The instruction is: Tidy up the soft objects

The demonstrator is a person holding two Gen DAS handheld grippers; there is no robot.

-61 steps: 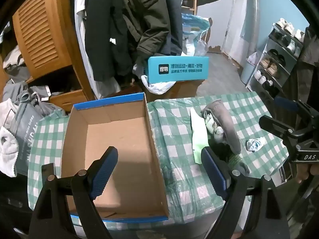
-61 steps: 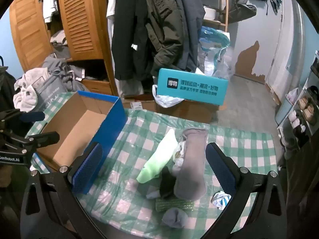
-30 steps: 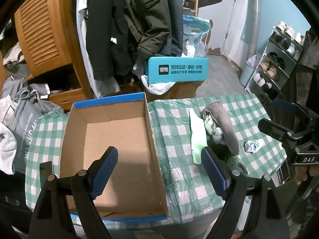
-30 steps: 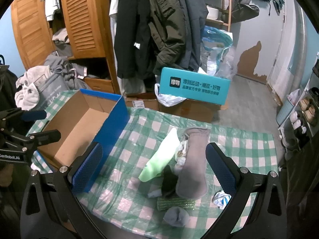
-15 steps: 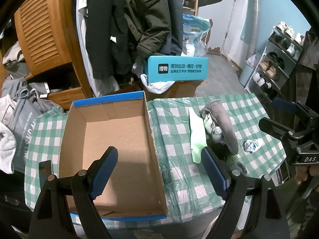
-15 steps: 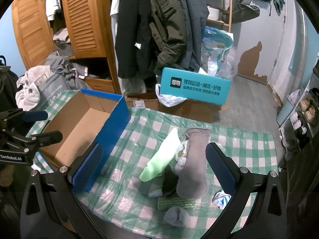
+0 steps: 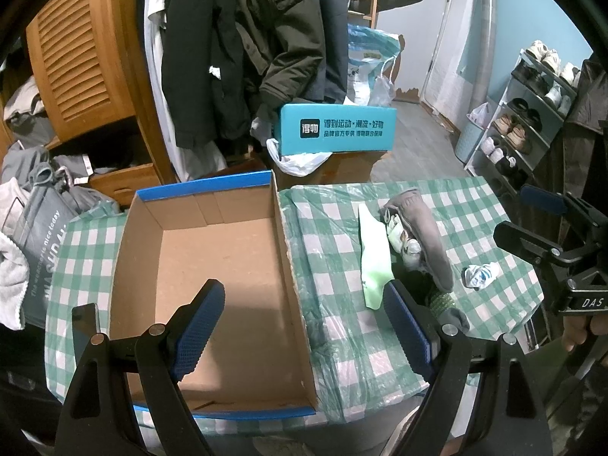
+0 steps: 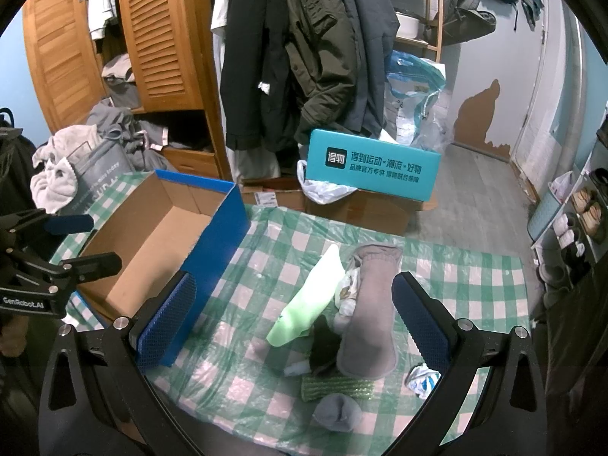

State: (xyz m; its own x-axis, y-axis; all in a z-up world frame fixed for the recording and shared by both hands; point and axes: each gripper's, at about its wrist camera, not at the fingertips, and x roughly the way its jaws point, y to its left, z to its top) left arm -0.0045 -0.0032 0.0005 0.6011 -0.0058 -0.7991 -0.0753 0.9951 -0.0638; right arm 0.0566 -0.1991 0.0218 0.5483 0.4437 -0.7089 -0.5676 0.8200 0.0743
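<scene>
An open blue cardboard box [image 7: 212, 266] [image 8: 224, 228] sits on the left of a green checked table; nothing shows inside it. A heap of socks lies to its right: a long grey sock [image 8: 370, 304] [image 7: 423, 235], a light green sock [image 8: 307, 304] [image 7: 374, 258], a black one [image 8: 323, 342], a green ribbed one [image 8: 336, 385], a rolled grey one [image 8: 336, 412] and a small white-blue ball [image 8: 420, 378] [image 7: 478, 275]. My left gripper [image 7: 300, 330] is open above the box's near end. My right gripper [image 8: 294, 323] is open above the sock heap.
A teal carton [image 8: 372, 167] rests on a brown box behind the table. Coats [image 8: 304, 49] hang on a wooden wardrobe [image 8: 152, 38]. Clothes and a grey bag [image 7: 41, 235] lie at the left. A shoe rack [image 7: 532, 114] stands at the right.
Almost nothing has changed. Both grippers stay open and hover in place with only slight drift; the socks and box have not moved.
</scene>
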